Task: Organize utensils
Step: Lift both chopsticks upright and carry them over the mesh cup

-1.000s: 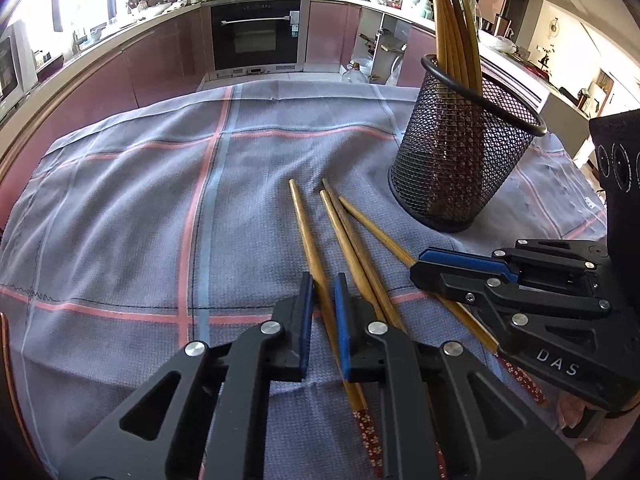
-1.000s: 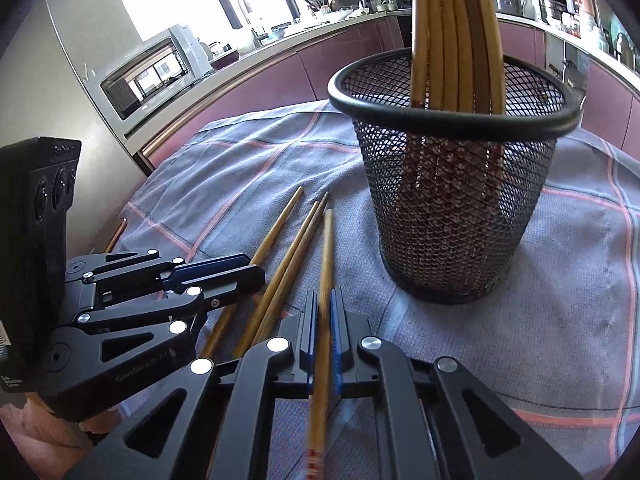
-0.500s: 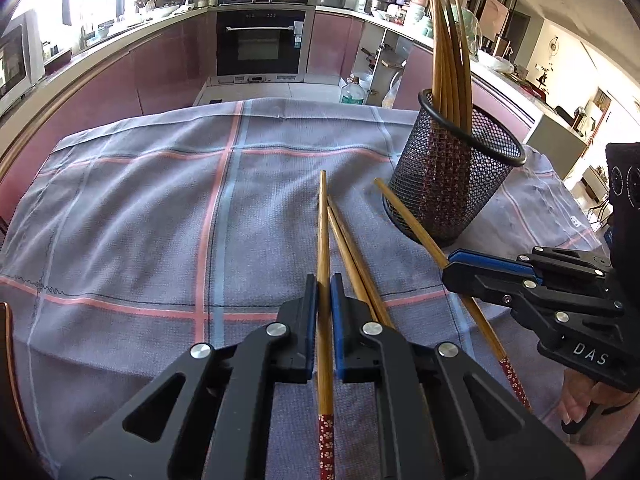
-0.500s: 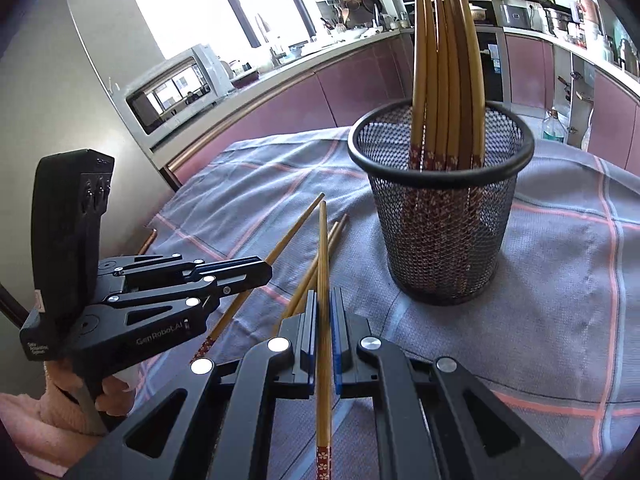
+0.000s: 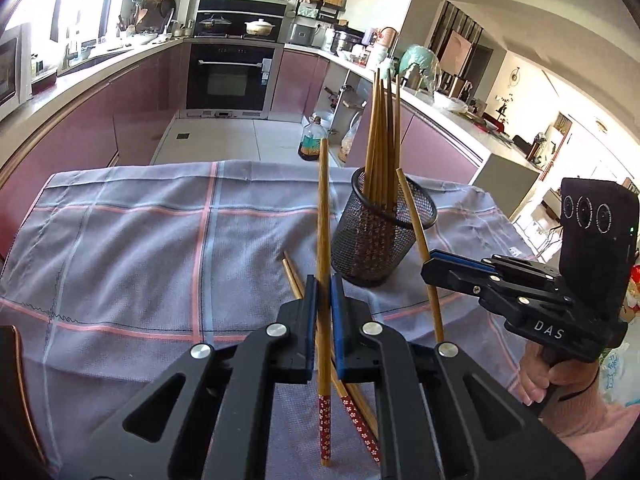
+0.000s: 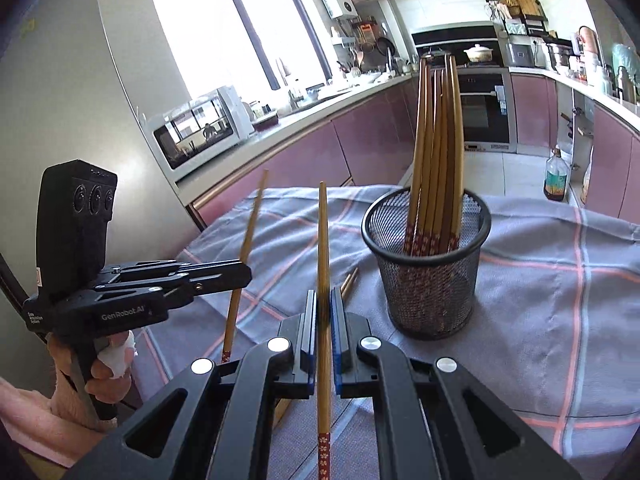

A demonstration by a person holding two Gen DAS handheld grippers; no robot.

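both tongs are pinching a single chopstick each, lifted clear of the grey checked cloth (image 5: 132, 240) that covers the counter. the left tongs (image 5: 324, 312) grip a chopstick (image 5: 323, 216) that points up and away, its red flowered end hanging near the camera. the right tongs (image 6: 324, 328) clamp another chopstick (image 6: 323, 256) the same way. the right tool's side reads "das" in the left wrist view; the left tool's body reads "genrobot.ai", with small print i can't read. the black mesh cup (image 6: 426, 280) stands on the cloth just right of the held sticks, full of upright chopsticks with red patterned ends down. two loose chopsticks (image 5: 292, 276) lie on the cloth near the cup
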